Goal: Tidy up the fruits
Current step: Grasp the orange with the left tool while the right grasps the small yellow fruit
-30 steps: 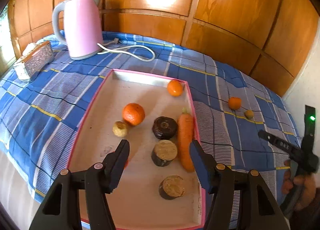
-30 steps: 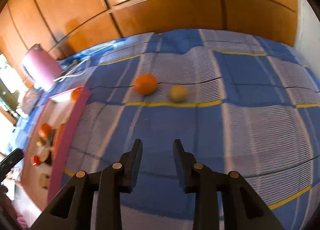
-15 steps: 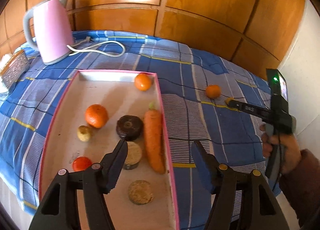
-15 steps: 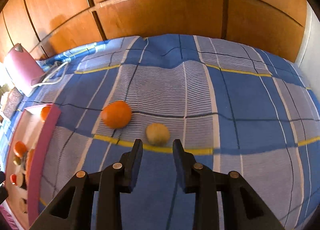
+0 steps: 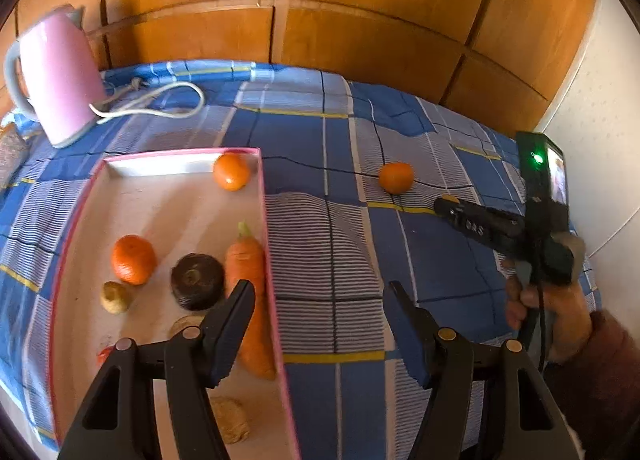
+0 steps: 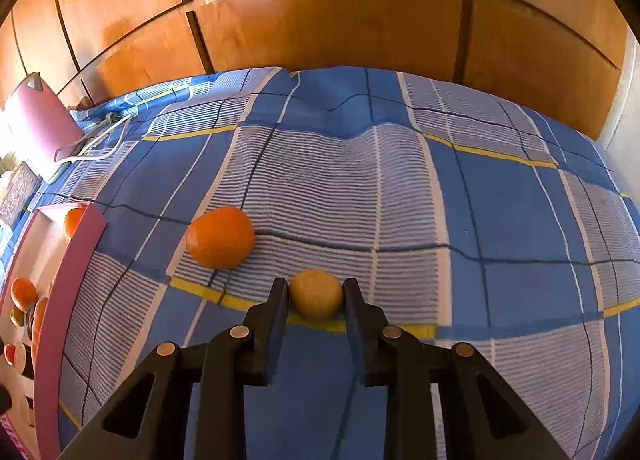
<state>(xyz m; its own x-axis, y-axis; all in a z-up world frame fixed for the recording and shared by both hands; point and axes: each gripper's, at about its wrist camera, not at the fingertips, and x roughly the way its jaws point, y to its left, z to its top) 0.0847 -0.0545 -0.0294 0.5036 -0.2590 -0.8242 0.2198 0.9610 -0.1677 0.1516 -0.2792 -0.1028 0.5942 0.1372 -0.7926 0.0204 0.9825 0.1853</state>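
Pink tray (image 5: 276, 324) already loaded: two oranges, carrot (image 5: 250, 284), other small items. Left gripper (image 5: 320, 324) is held open and empty over the tray's right edge. Still out on the checked cloth: orange (image 6: 220, 237) and small yellow fruit (image 6: 316, 293), the latter bracketed by the right gripper (image 6: 316, 296), jaws at its sides, full clamp not confirmed. Two left.

This is a home, likely a bedroom: a blue checked bedsheet (image 6: 400, 188) covers the surface, with warm wooden panelling (image 5: 360, 20) behind it. A pink electric kettle (image 5: 60, 76) with its white cord (image 5: 160, 100) stands near a pink-rimmed tray (image 5: 264, 220) of produce.
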